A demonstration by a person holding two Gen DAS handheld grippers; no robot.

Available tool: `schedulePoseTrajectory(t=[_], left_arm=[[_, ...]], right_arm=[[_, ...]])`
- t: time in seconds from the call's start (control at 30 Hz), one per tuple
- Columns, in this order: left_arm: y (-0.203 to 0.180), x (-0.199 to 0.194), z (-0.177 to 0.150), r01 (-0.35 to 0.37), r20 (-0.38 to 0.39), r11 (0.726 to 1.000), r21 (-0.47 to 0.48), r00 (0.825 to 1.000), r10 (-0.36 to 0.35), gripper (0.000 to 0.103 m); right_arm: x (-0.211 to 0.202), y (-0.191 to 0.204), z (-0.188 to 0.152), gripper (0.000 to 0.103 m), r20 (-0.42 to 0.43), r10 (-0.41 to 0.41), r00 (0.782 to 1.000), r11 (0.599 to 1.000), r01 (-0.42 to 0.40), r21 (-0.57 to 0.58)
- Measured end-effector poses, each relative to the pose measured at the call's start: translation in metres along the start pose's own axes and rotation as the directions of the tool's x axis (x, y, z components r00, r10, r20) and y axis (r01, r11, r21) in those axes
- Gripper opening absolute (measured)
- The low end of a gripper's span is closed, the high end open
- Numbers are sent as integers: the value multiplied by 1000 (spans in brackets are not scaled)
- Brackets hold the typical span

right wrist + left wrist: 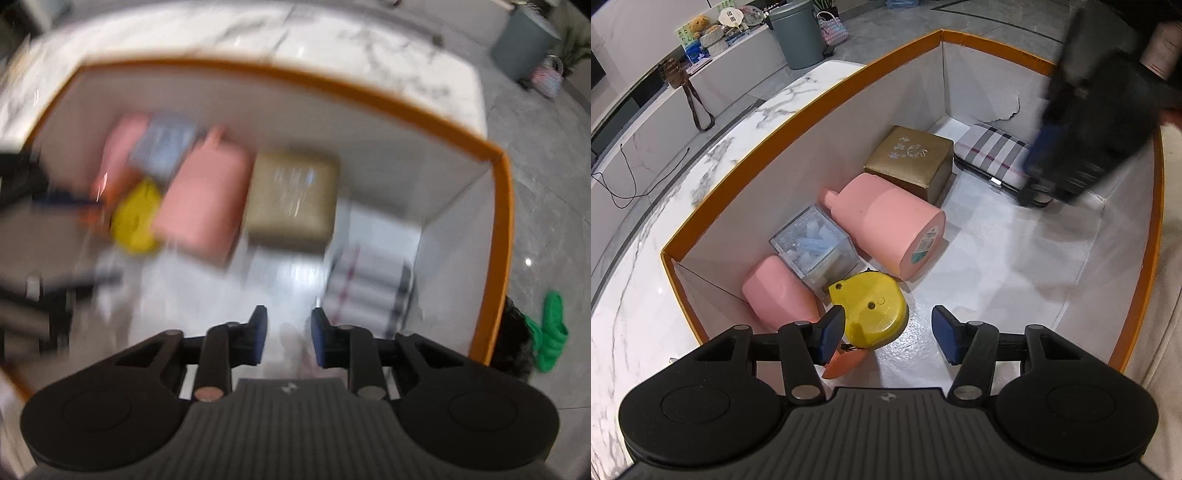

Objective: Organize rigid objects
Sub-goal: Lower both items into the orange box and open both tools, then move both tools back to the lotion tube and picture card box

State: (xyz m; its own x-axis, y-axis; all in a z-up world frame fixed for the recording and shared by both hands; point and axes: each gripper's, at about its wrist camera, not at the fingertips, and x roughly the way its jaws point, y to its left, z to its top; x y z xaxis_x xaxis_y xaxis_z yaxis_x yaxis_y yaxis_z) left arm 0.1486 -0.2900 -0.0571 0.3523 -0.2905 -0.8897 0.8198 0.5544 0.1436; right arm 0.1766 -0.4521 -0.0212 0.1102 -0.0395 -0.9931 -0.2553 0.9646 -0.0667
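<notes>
Orange-rimmed box (798,122) already holds pink bottle (890,225), gold box (908,158), plaid case (993,151) at 1 o'clock; yellow tape measure (868,310) beside left gripper (886,332), jaws apart, empty; right gripper (286,332) slightly parted, empty; mostly packed.

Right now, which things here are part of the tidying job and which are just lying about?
Part of the job, all inside the orange-rimmed box:
yellow tape measure
clear plastic box
large pink container
small pink container
gold box
plaid case

Just lying about:
grey bin
woven bag
green cloth
</notes>
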Motion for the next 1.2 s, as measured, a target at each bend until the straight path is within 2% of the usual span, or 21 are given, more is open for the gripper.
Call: schedulePoseTrajectory(t=[0.1,0.17,0.2,0.23,0.33,0.6,0.8,0.97,1.07,1.2], left_arm=[[-1,1,0,-4,-6,1000,4,1000,4,64],[-1,1,0,-4,-7,1000,7,1000,4,64],[-1,1,1,-3,-8,1000,8,1000,3,64],[-1,1,1,-1,-10,1000,9,1000,1,64],[-2,2,1,-2,-14,1000,13,1000,2,64],[-1,3,2,6,-15,1000,8,1000,-6,64],[1,-3,0,8,21,1000,-21,1000,-7,64],[5,-36,-5,14,115,998,-60,993,-7,64],[14,-70,-15,23,172,995,-97,985,-6,64],[36,-111,-40,11,197,985,-169,980,23,64]], right_arm=[[5,-1,-9,23,-111,19,994,1000,-17,18],[10,-1,-14,23,-149,-12,989,1000,14,16],[14,-1,-15,22,-160,-33,987,999,35,9],[18,0,-15,15,-167,-46,985,999,48,3],[24,3,-11,14,-145,-73,987,997,73,-2],[21,4,6,13,-6,-163,987,987,163,-9],[5,4,-4,15,14,-143,990,990,143,11],[-26,19,-12,17,96,-100,990,995,96,42],[-57,37,-20,22,195,-70,978,997,63,42],[-87,74,-21,30,343,4,939,1000,-8,10]])
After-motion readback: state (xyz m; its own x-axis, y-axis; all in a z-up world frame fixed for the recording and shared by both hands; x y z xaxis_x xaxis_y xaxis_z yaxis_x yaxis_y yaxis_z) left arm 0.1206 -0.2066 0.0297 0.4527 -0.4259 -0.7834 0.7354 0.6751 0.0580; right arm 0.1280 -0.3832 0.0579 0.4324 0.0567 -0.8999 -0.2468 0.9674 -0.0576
